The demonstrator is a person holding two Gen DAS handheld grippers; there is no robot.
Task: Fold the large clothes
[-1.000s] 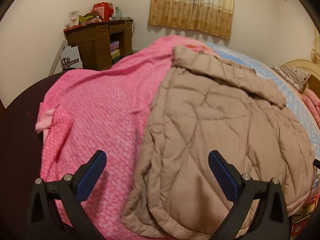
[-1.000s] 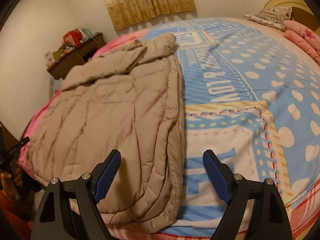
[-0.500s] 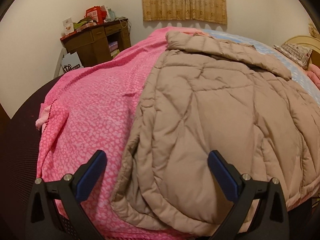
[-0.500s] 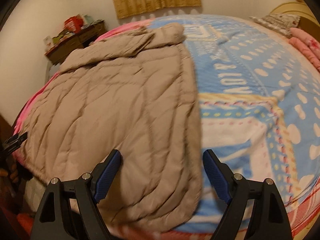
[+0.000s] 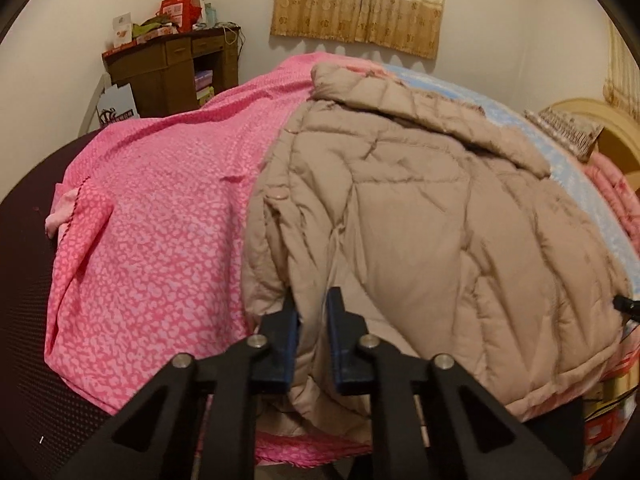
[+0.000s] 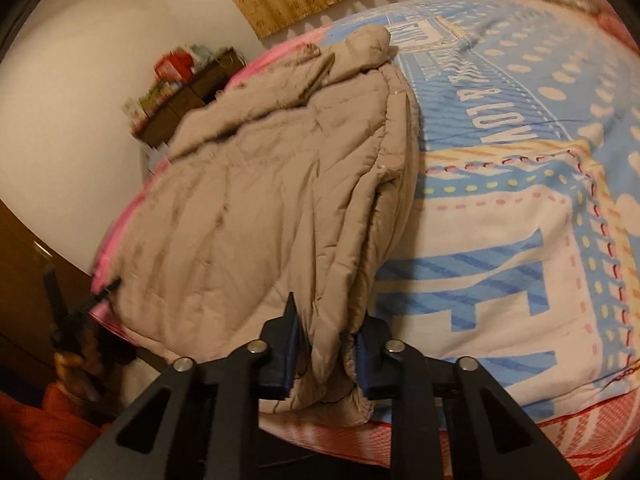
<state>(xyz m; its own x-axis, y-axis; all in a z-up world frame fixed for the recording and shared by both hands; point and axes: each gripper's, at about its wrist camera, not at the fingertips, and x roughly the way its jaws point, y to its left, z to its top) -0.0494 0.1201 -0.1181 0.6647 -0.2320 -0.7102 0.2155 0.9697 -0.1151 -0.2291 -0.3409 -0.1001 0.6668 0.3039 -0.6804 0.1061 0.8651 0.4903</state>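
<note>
While both sets of tongs are clamped on the near hem of the quilted beige coat (image 5: pixel 420 208), the item is catalogued as follows: coat spread on the bed, its collar at the far end, its left part over the pink cover (image 5: pixel 160 208), its right edge beside the blue patterned blanket (image 6: pixel 520 160). Left gripper (image 5: pixel 313 312): jaws have just been closing and are now pinched on a gathered ridge of fabric at the near left of the hem. Right gripper (image 6: pixel 326 328): jaws have just been closing and are now pressed on a thicker, doubled bundle at the near right corner. Hazards judged from this state: only the slick outer shell may be caught, so that padding slips out when the hem is lifted; the bulky right bundle may be squeezed free; uneven lifting may skew the fold line and leave the sleeve crumpled beneath; the pink cover may be dragged along if it is snagged under the left pinch, which cannot be told. Wooden desk (image 5: pixel 176 68) and curtain (image 5: pixel 360 4) at the far wall are well apart and not endangered.
</note>
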